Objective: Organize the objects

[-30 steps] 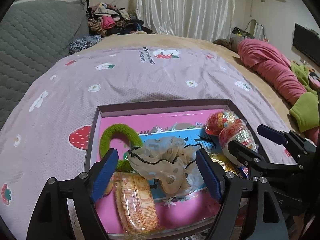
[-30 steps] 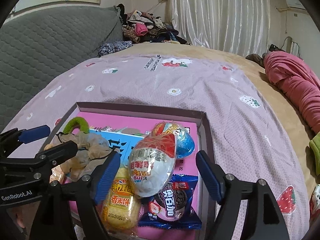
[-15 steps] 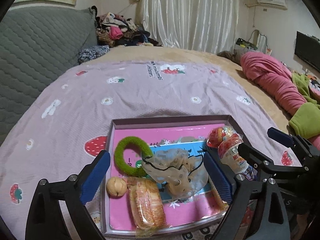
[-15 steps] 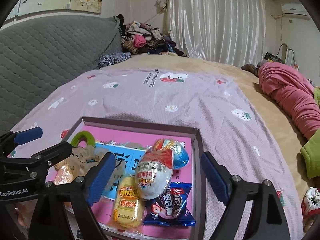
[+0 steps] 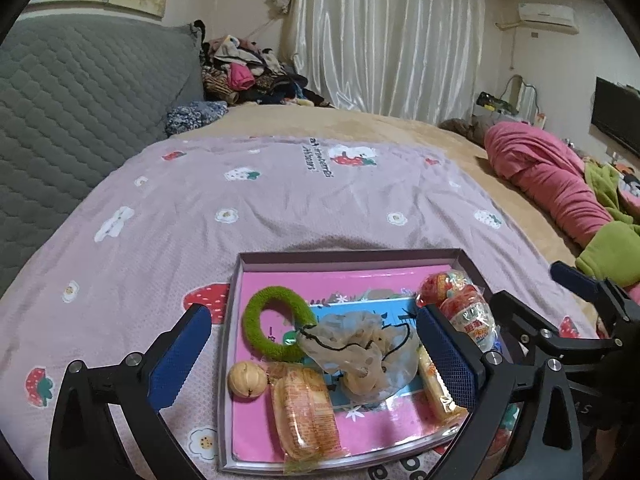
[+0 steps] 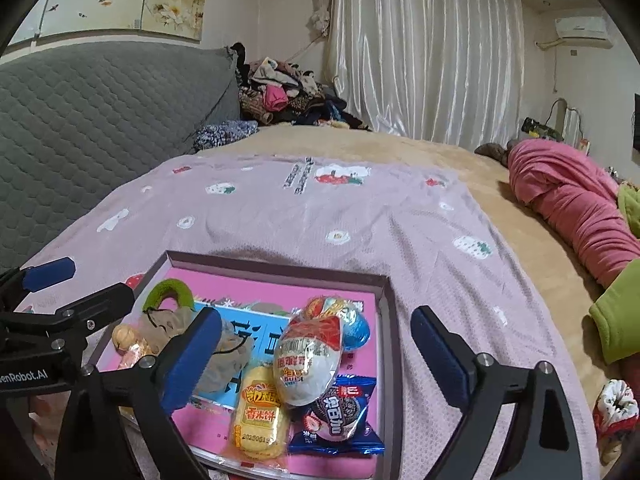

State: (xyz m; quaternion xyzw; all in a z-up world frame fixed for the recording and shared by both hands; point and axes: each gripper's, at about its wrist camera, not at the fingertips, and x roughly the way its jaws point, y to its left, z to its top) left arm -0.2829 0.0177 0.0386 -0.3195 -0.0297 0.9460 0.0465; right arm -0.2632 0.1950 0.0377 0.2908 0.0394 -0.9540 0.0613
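The tray [image 6: 386, 320] holds my snacks; the yellow packet [image 6: 258, 416] reads "2025061". Left gripper [image 5: 316, 354] and right gripper [image 6: 316, 354]: jaws just opened, released, grasping nothing.

Grey quilted headboard [image 5: 80, 92], pale curtains [image 5: 384, 40], perhaps a television [image 5: 616, 120] far right.

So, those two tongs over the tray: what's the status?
Left tongs and right tongs open, jaws just widened, holding nothing. Snacks lie in tray. Nothing in the way.
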